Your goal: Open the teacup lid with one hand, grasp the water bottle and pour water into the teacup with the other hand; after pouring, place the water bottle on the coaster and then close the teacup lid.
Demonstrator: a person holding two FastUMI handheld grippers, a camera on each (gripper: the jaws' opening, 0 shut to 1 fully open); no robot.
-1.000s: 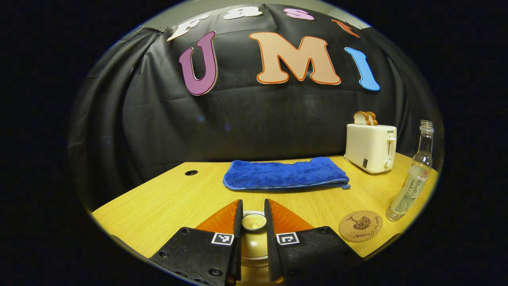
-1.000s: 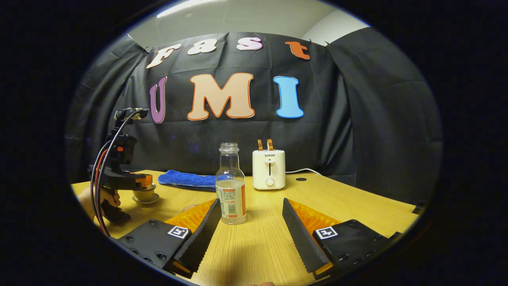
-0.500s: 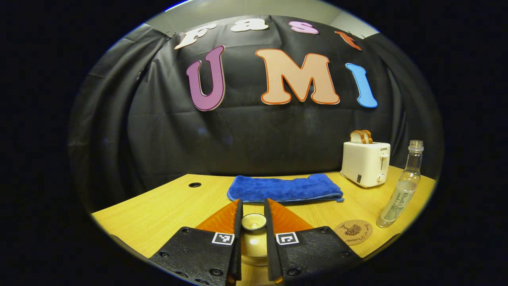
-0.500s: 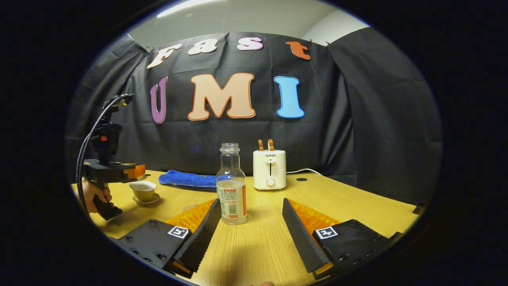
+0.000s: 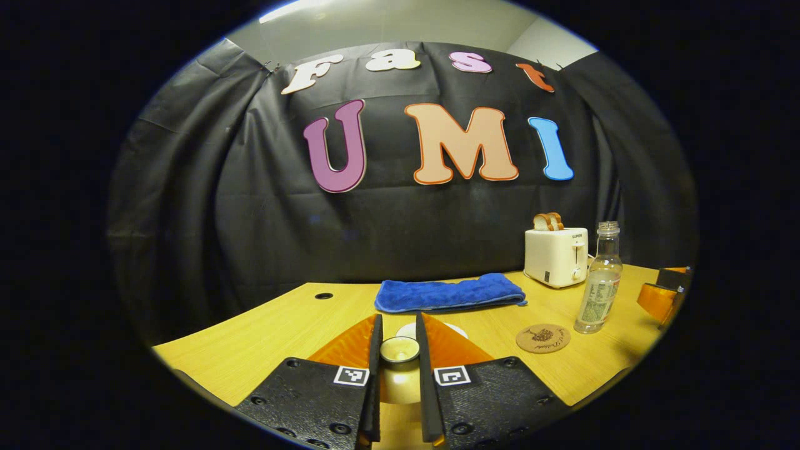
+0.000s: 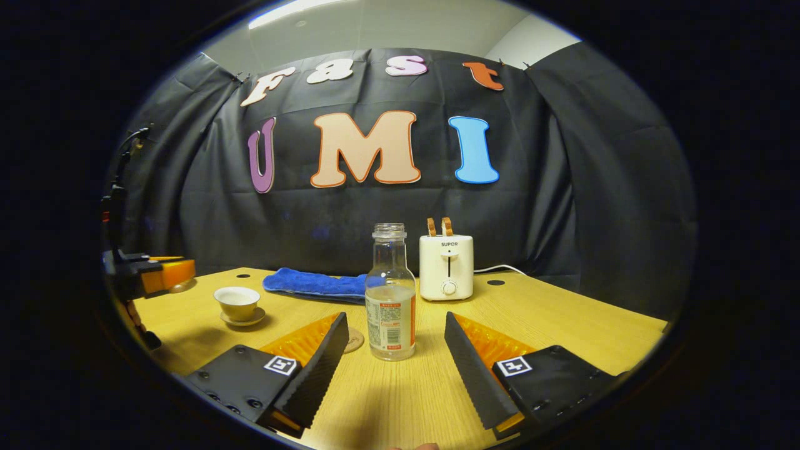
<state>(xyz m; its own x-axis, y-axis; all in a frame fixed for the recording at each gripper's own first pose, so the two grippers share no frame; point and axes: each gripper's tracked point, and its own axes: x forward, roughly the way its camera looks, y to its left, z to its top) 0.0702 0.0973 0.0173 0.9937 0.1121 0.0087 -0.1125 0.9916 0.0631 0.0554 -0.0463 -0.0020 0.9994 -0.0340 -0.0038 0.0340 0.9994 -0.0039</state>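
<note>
My left gripper (image 5: 399, 331) is shut on the knob of the pale teacup lid (image 5: 400, 350), held in the air. Just beyond its tips a pale rim of the teacup (image 5: 407, 327) peeks out. In the right gripper view the open teacup (image 6: 237, 302) stands on its saucer (image 6: 244, 319) at the left. The left gripper (image 6: 153, 276) hovers to the left of the cup and a little above it. The clear water bottle (image 6: 390, 300), uncapped and partly filled, stands upright just ahead of my open right gripper (image 6: 395, 320). A round cork coaster (image 5: 543, 338) lies left of the bottle (image 5: 599, 281).
A folded blue towel (image 5: 449, 292) lies at the back of the wooden table (image 6: 562, 325). A white toaster (image 6: 446, 267) with bread slices stands behind the bottle. Two round holes (image 5: 324, 295) sit in the tabletop near the back wall.
The left gripper has lifted the lid off the teacup and carried it up and to the left. The right gripper has edged closer to the bottle, still open.
</note>
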